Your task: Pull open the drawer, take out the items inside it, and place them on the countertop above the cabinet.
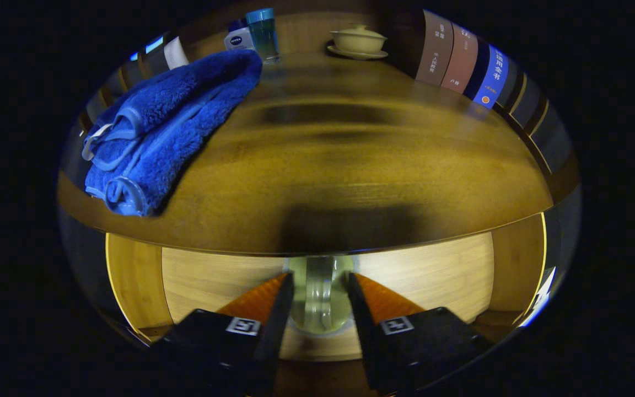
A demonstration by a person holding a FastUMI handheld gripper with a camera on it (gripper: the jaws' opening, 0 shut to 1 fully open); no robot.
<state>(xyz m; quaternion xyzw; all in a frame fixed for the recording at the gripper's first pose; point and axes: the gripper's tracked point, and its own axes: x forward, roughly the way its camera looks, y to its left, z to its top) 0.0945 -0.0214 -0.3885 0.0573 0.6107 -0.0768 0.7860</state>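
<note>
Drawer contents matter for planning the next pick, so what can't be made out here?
- Inside of the drawer, gripper view: only its front shows; the countertop edge overhangs it.
- Claw grip on the handle: fingers flank it, contact unclear.
- Items beside the blue towel: small, dim, partly behind it.

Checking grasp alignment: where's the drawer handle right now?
In the gripper view, the drawer handle sits between the two fingers of the gripper, on the light wooden drawer front just under the countertop edge.
</note>
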